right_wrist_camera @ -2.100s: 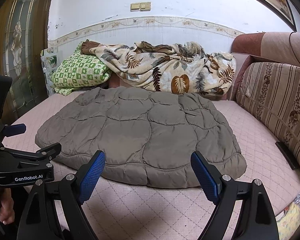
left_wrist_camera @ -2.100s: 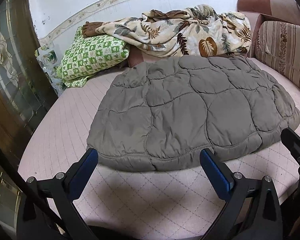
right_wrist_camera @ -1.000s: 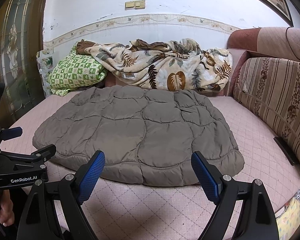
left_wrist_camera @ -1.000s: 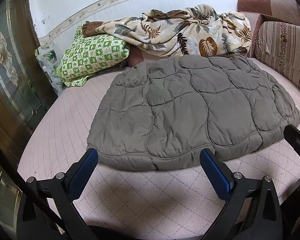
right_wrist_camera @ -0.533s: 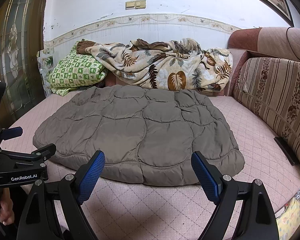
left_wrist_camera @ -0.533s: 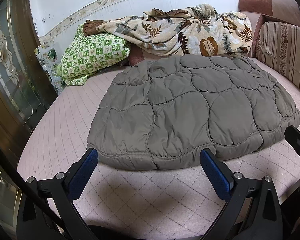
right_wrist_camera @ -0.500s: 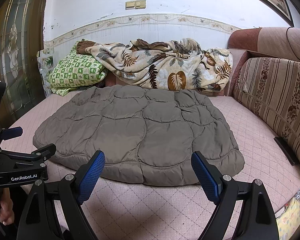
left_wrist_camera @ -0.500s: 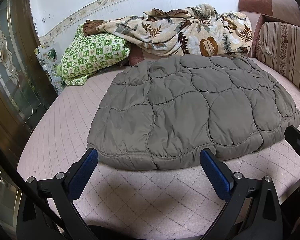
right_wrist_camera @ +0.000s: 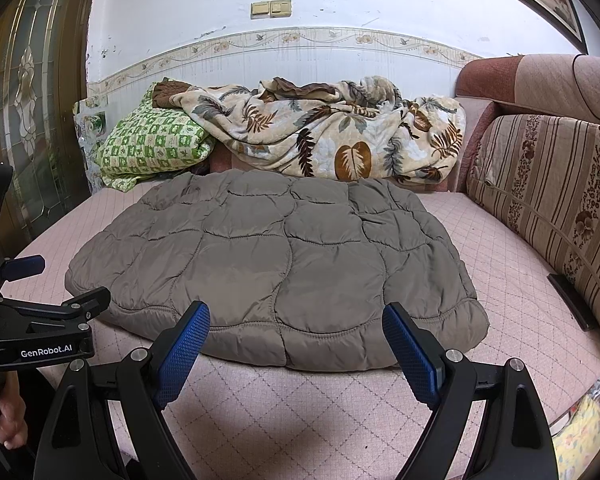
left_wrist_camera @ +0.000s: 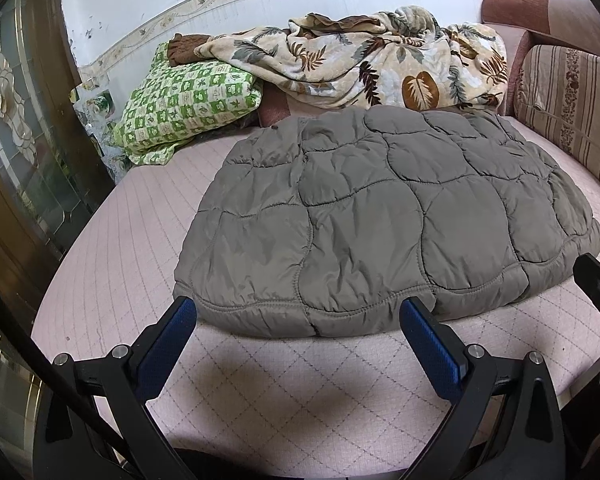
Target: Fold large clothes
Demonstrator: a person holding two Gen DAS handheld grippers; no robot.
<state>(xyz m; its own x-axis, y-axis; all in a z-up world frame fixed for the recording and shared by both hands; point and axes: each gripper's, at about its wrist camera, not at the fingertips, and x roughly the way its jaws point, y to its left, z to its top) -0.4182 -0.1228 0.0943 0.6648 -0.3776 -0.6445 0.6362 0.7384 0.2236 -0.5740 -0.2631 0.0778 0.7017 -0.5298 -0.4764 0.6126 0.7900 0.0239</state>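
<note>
A grey-brown quilted padded garment (left_wrist_camera: 380, 220) (right_wrist_camera: 276, 264) lies flat in a folded slab on the pink quilted seat (left_wrist_camera: 284, 380) (right_wrist_camera: 284, 404). My left gripper (left_wrist_camera: 298, 316) hovers just short of the garment's near hem, open, nothing between its blue pads. My right gripper (right_wrist_camera: 296, 320) is likewise open in front of the near hem, toward the garment's right half, holding nothing. The left gripper's body (right_wrist_camera: 40, 320) shows at the left edge of the right wrist view, with a hand (right_wrist_camera: 10, 420) below it.
A leaf-print blanket (right_wrist_camera: 332, 132) and a green checked pillow (right_wrist_camera: 152, 140) are piled against the back wall. A striped sofa back (right_wrist_camera: 548, 184) runs along the right, with a dark flat object (right_wrist_camera: 570, 300) at its foot. A glazed wooden door (left_wrist_camera: 16, 152) stands at left.
</note>
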